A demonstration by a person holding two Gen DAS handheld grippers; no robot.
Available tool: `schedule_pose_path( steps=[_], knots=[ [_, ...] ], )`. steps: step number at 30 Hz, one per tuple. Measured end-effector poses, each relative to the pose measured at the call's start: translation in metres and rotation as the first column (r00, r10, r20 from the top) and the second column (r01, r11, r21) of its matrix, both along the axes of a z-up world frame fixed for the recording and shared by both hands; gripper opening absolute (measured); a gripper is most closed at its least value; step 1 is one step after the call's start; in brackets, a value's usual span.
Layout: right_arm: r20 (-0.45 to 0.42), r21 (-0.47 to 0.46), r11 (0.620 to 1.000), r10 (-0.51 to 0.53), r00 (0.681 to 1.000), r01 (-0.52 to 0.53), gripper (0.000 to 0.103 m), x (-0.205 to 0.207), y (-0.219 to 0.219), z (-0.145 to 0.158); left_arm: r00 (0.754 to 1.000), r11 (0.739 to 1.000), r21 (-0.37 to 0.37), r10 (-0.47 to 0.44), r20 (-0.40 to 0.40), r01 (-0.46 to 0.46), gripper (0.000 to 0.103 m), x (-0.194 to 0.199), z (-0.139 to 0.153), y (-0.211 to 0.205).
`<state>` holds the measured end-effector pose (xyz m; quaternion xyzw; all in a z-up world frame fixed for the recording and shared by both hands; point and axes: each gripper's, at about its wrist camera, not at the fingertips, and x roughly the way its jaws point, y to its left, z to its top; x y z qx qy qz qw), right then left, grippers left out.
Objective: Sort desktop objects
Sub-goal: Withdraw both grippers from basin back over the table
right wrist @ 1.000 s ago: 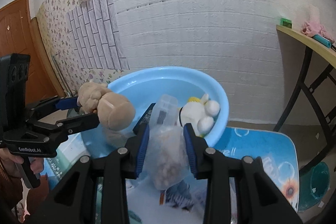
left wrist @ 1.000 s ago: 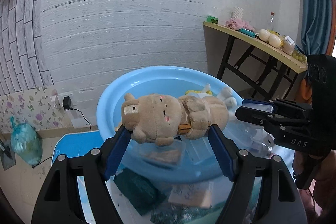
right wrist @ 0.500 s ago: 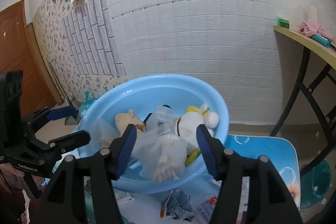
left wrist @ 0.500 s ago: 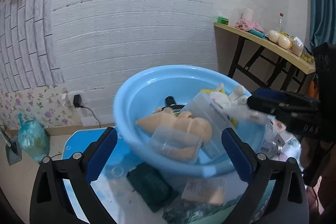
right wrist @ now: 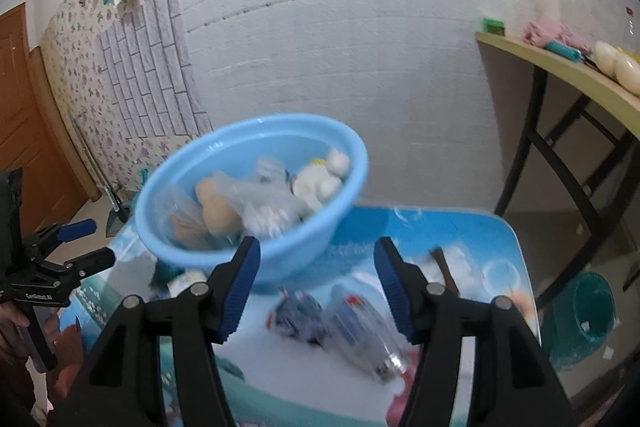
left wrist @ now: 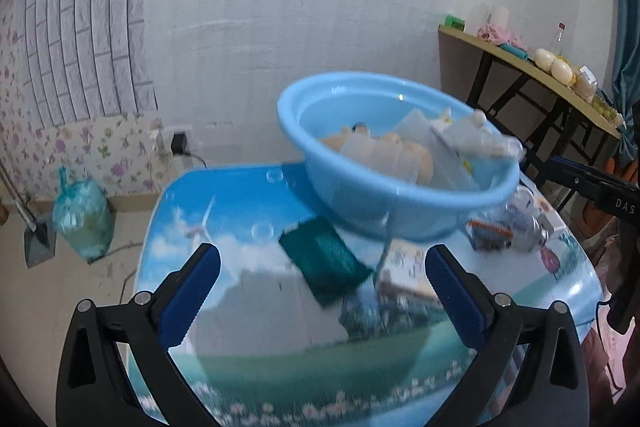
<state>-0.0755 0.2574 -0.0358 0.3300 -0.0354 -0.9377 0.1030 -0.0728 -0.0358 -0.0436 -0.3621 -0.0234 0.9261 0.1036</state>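
A blue basin (left wrist: 400,163) on the tabletop (left wrist: 248,291) holds plush toys and bags. Loose items lie beside it, including a green sponge (left wrist: 324,265). Both grippers, left (left wrist: 320,291) and right (right wrist: 316,287), hover empty with fingers spread wide. Likely between pickups; next, grasp another item.

Left tongs (left wrist: 322,291) and right tongs (right wrist: 316,285) both gape wide, holding nothing

a white brick-pattern wall (left wrist: 320,27) backs the room, floral wallpaper (left wrist: 80,147) lower left, a wooden side table (right wrist: 560,71) at right.
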Motion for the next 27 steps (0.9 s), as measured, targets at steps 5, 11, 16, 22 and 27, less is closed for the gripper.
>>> schedule_pose_path(
  steps=[5,11,16,22,27],
  knots=[
    [0.047,0.015,1.0,-0.016,0.999,0.015,0.059,0.018,0.007,-0.015,0.999,1.0,-0.013,-0.01,0.049,0.01,0.103,0.013,-0.014,0.005],
    [0.09,0.019,0.999,-0.043,0.995,0.041,0.059,0.035,0.021,-0.03,0.996,0.999,-0.024,-0.039,0.08,0.041,0.103,0.021,-0.022,0.017],
    [0.108,0.02,0.998,-0.069,0.992,0.067,0.059,0.042,0.031,-0.037,0.995,0.998,-0.037,-0.044,0.09,0.048,0.103,0.026,-0.024,0.02],
    [0.113,0.015,0.996,-0.092,0.989,0.091,0.059,0.047,0.042,-0.04,0.992,0.998,-0.053,-0.029,0.12,0.035,0.103,0.028,-0.029,0.017],
    [0.137,0.012,0.992,-0.125,0.983,0.124,0.059,0.05,0.052,-0.046,0.99,0.999,-0.044,-0.006,0.139,0.012,0.103,0.028,-0.034,0.011]
  ],
)
